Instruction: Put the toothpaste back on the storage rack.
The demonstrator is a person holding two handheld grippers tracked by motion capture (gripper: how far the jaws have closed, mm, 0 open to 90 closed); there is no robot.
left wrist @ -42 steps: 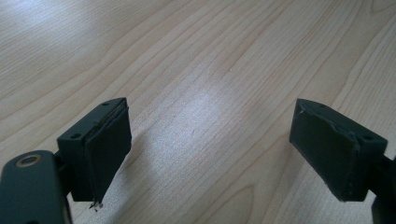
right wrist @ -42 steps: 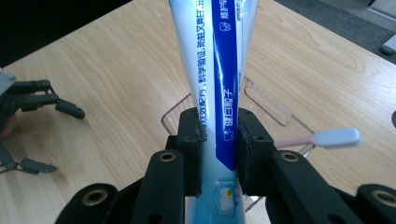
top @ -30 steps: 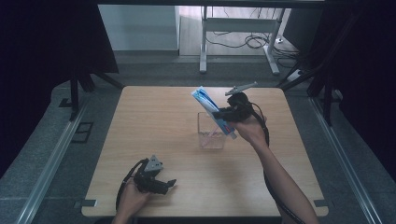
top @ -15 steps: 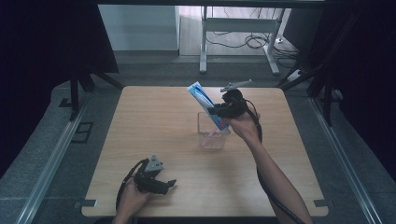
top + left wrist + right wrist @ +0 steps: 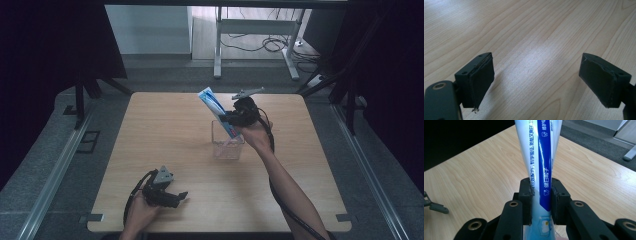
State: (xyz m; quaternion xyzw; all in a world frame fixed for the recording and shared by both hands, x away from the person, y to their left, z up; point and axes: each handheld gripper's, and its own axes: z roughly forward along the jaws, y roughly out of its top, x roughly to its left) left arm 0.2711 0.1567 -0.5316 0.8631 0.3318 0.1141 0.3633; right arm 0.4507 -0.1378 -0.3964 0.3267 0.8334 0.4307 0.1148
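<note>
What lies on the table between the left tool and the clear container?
Nothing: in the high view, bare wooden table separates the left tool from the clear container.

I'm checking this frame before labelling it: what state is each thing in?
Toothpaste tube: clamped, tilted, lower end in the container.
Clear container: upright on the table, open-topped.
Right gripper: shut on the tube.
Left gripper: open, nothing between its jaws, low over the table.

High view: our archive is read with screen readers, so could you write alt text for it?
The right gripper, shut on a blue-and-white tube, holds it tilted above a clear container on a wooden table. The left gripper rests open near the table's front edge.
</note>
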